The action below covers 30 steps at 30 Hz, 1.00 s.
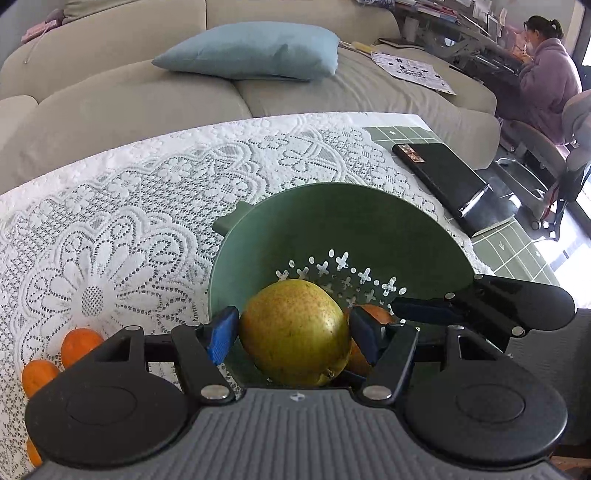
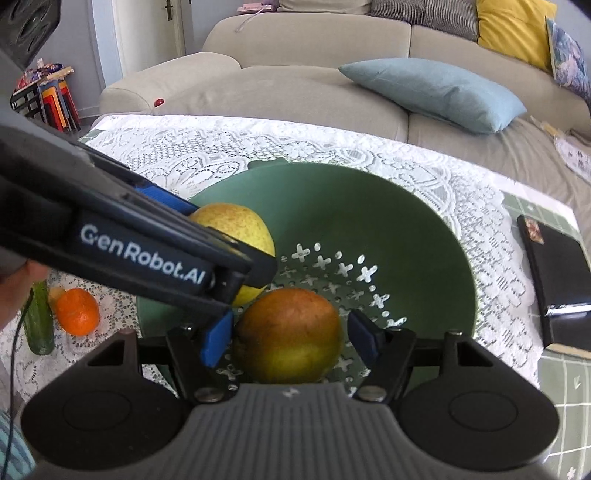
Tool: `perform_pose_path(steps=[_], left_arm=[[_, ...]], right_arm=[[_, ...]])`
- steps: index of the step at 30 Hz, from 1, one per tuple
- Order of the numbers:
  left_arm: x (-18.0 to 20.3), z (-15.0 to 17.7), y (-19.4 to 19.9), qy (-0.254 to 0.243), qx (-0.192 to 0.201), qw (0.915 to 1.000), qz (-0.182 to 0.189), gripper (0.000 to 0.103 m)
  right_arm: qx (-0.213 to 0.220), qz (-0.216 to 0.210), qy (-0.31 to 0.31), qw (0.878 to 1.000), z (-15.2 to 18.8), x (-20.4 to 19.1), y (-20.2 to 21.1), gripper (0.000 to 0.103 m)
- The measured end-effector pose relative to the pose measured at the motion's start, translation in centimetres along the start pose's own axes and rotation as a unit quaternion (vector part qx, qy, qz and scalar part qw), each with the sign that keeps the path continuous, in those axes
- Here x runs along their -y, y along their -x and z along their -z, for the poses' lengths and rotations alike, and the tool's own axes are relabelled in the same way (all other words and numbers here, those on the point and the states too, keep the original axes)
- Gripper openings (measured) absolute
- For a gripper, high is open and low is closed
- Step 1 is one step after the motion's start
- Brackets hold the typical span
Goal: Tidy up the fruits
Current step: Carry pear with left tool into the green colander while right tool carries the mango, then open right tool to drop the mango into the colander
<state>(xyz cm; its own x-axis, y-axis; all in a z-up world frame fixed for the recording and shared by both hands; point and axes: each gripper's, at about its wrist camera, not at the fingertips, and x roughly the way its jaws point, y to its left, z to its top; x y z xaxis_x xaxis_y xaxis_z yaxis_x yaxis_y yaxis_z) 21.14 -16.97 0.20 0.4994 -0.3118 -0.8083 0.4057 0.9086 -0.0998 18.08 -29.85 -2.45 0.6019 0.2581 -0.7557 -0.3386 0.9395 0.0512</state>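
Green colander [image 2: 424, 236] already cradles both pears, the left gripper [image 1: 291, 328] pinching the yellow pear [image 1: 295, 332], the right gripper [image 2: 291, 334] pinching the russet pear [image 2: 288, 334]; spread jaws gently, low inside it.

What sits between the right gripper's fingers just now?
A reddish-orange pear sits between the right gripper's blue pads, inside the green colander. The right wrist view shows it; whether the pads touch it is unclear.

home living room: big beige fabric sofa [image 2: 295, 70] with pale blue cushion [image 2: 436, 92] and yellow cushion [image 2: 513, 29], low table under white lace tablecloth [image 1: 147, 192], cluttered desk [image 1: 461, 33] where a person in lilac fleece robe [image 1: 546, 81] sits.
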Motion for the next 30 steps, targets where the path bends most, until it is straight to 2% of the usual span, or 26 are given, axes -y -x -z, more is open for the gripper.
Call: perform_pose_path(steps=[8,14,25,30], left_arm=[[-0.2,0.1,-0.1,0.009,0.011,0.9999,-0.002,0.079],[-0.5,0.2,0.5,0.012,0.038,0.9992,-0.003,0.080],[-1.4,0.9,1.2,0.041,0.052,0.9972,0.034,0.082],[-1.2,1.4,2.3,0.032,0.075,0.9962,0.031,0.081]], right_arm=[[0.004,-0.006,-0.010,1.000,-0.1,0.1,0.3,0.066],[0.008,-0.015,-0.029,0.999,-0.2,0.5,0.3,0.066],[0.017,-0.008,-0.037,0.999,-0.4,0.7,0.5,0.066],[0.018,-0.008,-0.031,0.999,-0.4,0.4,0.5,0.066]])
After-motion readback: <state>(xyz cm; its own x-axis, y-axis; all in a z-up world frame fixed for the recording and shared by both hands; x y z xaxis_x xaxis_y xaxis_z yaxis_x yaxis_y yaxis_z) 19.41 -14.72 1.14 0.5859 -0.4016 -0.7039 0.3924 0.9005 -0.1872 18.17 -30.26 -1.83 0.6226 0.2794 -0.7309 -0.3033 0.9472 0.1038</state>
